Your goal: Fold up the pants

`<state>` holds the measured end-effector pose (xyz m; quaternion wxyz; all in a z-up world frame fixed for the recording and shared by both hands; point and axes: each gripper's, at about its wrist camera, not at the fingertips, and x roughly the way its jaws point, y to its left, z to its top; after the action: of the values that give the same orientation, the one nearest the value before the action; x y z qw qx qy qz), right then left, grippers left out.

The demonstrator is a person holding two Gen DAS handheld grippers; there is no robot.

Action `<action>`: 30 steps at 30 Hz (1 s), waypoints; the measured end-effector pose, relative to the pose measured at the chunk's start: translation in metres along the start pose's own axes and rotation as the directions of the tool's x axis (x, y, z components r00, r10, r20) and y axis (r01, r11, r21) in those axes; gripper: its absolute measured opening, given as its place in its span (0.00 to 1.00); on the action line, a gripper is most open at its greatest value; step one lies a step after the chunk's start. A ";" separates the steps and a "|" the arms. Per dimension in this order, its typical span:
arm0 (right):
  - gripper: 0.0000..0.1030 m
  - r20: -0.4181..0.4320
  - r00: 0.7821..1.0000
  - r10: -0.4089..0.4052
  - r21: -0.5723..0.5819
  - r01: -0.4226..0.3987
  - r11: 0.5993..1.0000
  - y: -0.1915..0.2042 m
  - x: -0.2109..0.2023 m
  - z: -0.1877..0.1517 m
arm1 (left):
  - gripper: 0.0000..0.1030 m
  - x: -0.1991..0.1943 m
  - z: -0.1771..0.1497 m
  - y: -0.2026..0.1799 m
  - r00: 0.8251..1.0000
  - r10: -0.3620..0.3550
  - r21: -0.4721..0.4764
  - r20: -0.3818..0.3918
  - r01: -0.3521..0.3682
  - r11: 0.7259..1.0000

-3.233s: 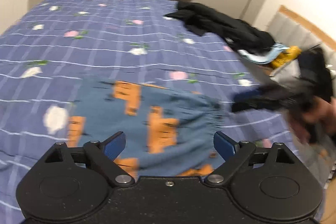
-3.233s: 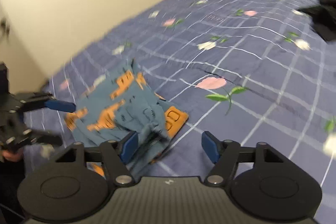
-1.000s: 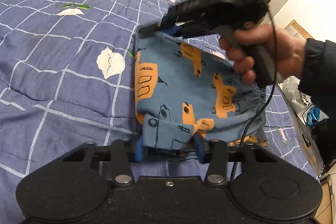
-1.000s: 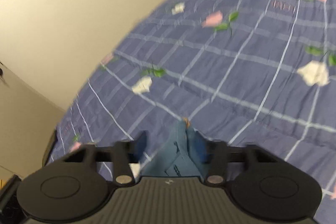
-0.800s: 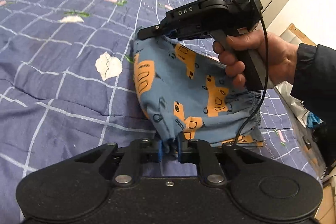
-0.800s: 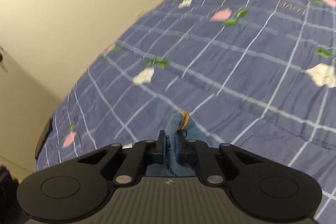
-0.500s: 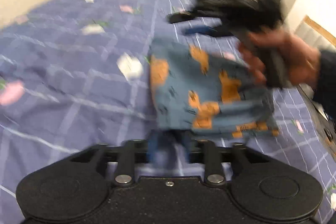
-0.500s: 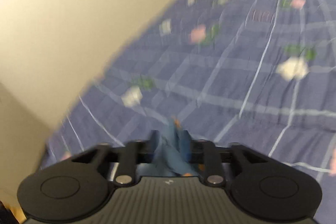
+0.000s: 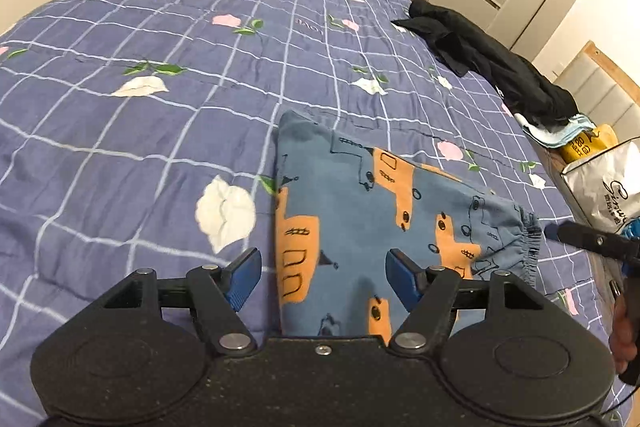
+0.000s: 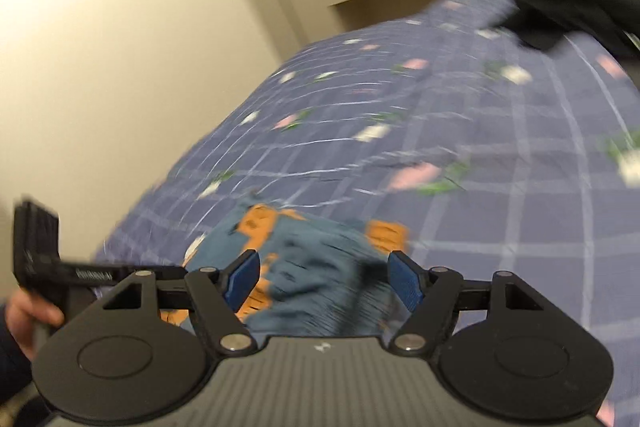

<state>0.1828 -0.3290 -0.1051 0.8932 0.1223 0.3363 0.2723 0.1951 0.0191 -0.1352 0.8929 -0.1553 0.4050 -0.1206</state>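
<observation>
The pants [image 9: 376, 223] lie folded flat on the bed cover [image 9: 160, 131], near its front edge; blue w/ orange shapes; stretchy waist band on the right side in the left cam.

Left gripper [image 9: 324, 277]: tongs wide & opening more; blue pads [image 9: 242, 277] not pressing on anything; the pants' near edge shows between them, but the cloth lies loose on the bed, not held.

Right gripper [image 10: 324, 279]: tongs wide too, opening more; nothing pinched; the pants [image 10: 316, 267] show between & behind the pads; pic is v. blurry, so can't tell if a pad brushes the cloth.

In the left cam the right gripper's tip [image 9: 588, 239] pokes in from the right, just beside the waist band; can't tell if it touches. In the right cam the left gripper [image 10: 96, 273] & the hand [image 10: 26, 311] on it sit at far left.

Black clothes [image 9: 492, 67] lie well apart at the far right of the bed; a white bag [image 9: 604, 179] stands past the bed's right edge.
</observation>
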 end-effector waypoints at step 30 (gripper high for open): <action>0.43 0.062 0.992 0.109 0.428 -0.125 0.895 -0.060 0.031 -0.054 | 0.60 0.035 0.003 0.006 0.993 -0.105 -0.109 -0.059 0.098 0.989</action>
<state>0.1900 -0.3585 -0.1859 0.8322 0.3414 0.3636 0.2421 0.2203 0.0130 -0.1593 0.8626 -0.2186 0.4311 -0.1492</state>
